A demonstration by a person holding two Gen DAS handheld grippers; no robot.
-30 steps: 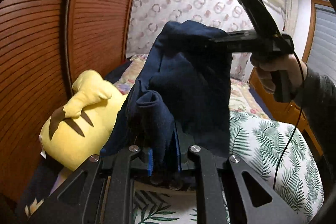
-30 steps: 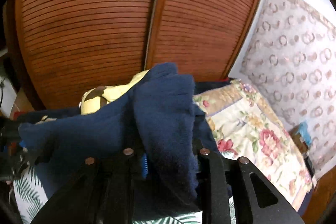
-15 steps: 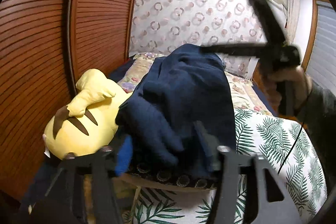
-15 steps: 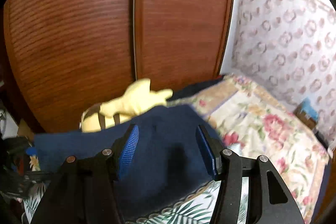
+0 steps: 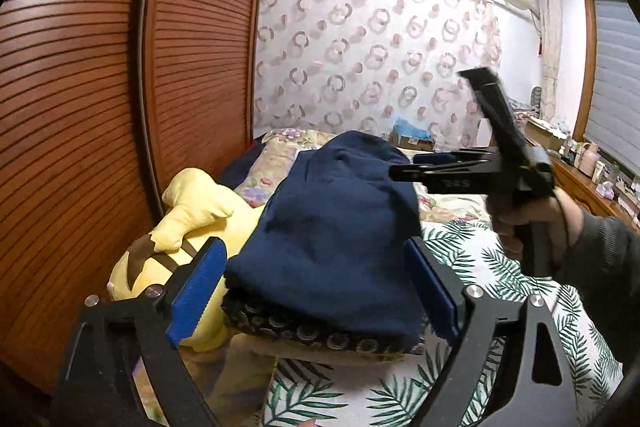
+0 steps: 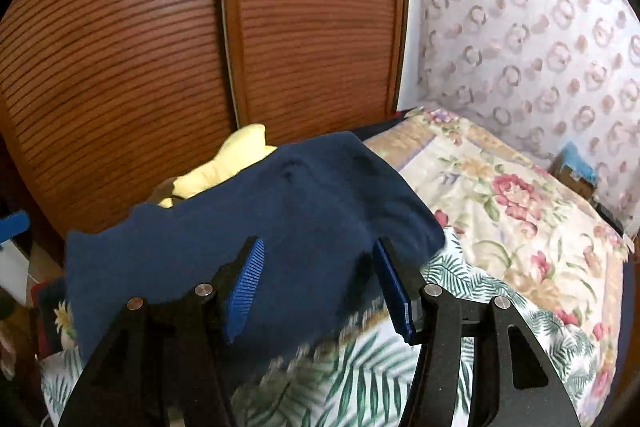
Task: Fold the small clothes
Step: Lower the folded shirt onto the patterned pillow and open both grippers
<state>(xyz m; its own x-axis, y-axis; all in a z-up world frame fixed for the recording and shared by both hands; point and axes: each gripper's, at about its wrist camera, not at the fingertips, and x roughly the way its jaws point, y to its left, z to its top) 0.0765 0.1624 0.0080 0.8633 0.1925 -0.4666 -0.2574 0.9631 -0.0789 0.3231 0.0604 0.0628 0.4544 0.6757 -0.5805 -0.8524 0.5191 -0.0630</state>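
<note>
Both hand-held grippers released; one navy garment lies folded.

Dim indoor light, fisheye-warped edges, slight motion blur.

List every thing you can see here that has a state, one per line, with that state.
Dark navy fleece garment: released, lying folded on the pile on the bed.
Left gripper: jaws open, just been opening, nothing gripped.
Right gripper: jaws open, just opened, clear of the cloth.
Yellow plush toy: lying against the wardrobe.
Slatted wooden wardrobe doors: closed.
</note>
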